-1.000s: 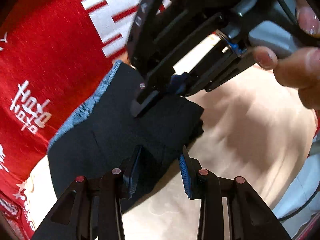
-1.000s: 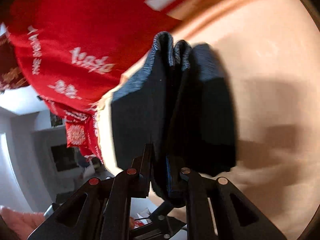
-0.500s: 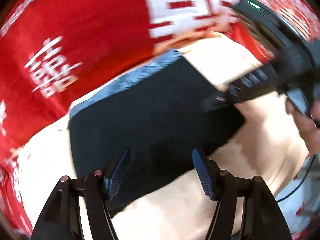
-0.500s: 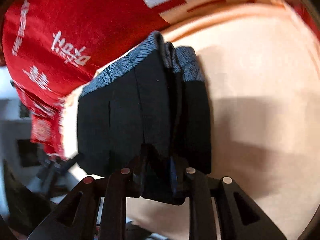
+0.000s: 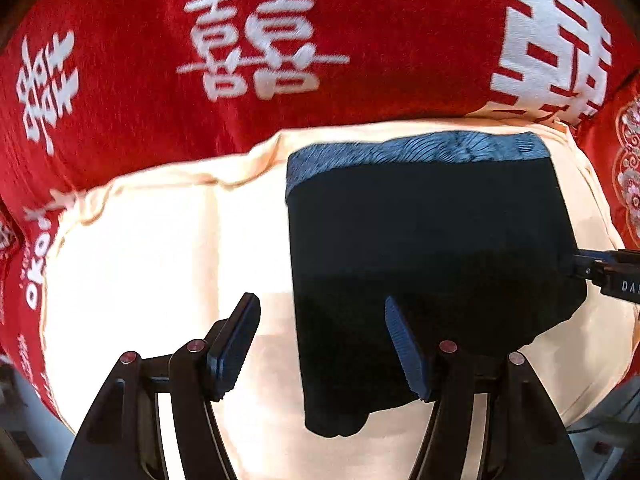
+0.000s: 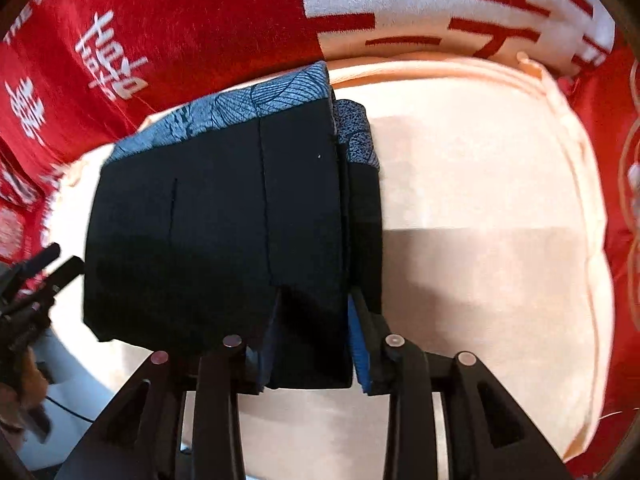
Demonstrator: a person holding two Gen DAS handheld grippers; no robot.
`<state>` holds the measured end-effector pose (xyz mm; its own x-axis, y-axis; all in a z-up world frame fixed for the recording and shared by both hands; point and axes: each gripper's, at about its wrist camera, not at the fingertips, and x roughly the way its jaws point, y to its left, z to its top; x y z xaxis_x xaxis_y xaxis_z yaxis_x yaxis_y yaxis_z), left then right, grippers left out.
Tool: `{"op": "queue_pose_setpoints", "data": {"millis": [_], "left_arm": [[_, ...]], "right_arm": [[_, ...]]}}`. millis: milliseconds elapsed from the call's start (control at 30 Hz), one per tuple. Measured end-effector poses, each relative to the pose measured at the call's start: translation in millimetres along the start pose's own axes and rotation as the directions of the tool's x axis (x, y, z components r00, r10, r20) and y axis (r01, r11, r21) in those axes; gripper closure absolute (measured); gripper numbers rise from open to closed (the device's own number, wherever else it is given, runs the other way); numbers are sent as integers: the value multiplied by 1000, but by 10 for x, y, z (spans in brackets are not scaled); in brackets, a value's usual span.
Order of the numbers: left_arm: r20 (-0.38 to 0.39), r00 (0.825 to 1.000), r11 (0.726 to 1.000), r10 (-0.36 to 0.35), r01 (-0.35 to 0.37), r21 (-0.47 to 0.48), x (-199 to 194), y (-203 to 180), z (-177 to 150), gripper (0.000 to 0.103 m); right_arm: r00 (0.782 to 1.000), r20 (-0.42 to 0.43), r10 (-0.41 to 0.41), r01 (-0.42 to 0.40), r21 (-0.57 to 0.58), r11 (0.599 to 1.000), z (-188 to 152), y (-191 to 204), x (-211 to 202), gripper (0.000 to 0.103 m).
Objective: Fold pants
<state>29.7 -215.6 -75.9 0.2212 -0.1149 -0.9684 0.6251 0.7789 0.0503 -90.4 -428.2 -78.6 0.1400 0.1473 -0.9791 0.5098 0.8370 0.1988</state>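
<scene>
The folded black pants (image 5: pixel 420 240), with a blue-grey patterned waistband (image 5: pixel 412 152), lie flat on a cream cushion (image 5: pixel 152 264). My left gripper (image 5: pixel 320 320) hangs open over the pants' left edge, nothing between its pads. In the right wrist view the pants (image 6: pixel 216 216) show stacked layers at their right side. My right gripper (image 6: pixel 316 320) straddles that thick folded edge; its jaws are opening, with the fold still between them and the blue right pad (image 6: pixel 360 344) bare. The right gripper (image 5: pixel 608 272) also shows at the pants' right edge in the left wrist view.
A red blanket with white characters (image 5: pixel 256 40) lies behind and around the cushion. Bare cream surface (image 6: pixel 480 240) stretches right of the pants. The left gripper (image 6: pixel 36 276) and a hand (image 6: pixel 20 384) sit at the far left. A cable and grey floor (image 5: pixel 608 432) show low right.
My left gripper opened wider and slid from over the pants' middle to their left edge. The right jaws spread apart around the fold, and the pants settled flat.
</scene>
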Motion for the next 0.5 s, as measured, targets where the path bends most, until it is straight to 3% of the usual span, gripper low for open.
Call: {"op": "queue_pose_setpoints", "data": {"millis": [233,333,400,500], "left_arm": [[-4,1000,995,-31,31,-93,33,228,64,37],[12,1000,991,-13,15,-130,58,338,212,37],[25,1000,987,-13,17,-162,86,414,338,37],[20,1000,985,-10,13,-171,189,445,531,37]], "right_arm": [[996,33,-80,80,-7,997,-74,90,-71,68],[993,51,-107,106,17,994,-78,73,-152,68],[985,95,-141,137,51,989,-48,45,-256,68],[976,174,-130,117,82,990,67,16,-426,68]]}}
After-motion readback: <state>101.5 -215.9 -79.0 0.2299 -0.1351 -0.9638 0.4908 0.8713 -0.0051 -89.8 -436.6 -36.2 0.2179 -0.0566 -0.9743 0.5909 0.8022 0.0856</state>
